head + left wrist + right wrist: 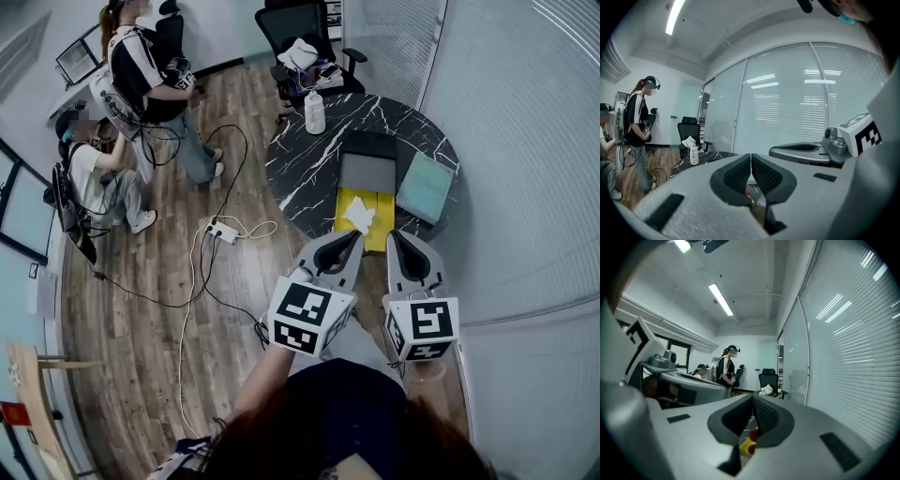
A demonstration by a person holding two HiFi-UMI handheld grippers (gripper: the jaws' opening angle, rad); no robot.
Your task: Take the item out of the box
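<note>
The left gripper (750,164) and the right gripper (753,404) are side by side at the near edge of the round dark table (309,159). Each has its jaws pressed together with nothing between them. The open yellow box (379,204) lies on the table just ahead of them with the crumpled white item (359,215) inside it, and a white bottle (314,112) stands at the table's far side.

Ahead of me a white bottle (314,112) is standing on the black marble table (298,167); a power strip (223,232) is lying on the wooden floor (131,323) near a standing person (150,80).
</note>
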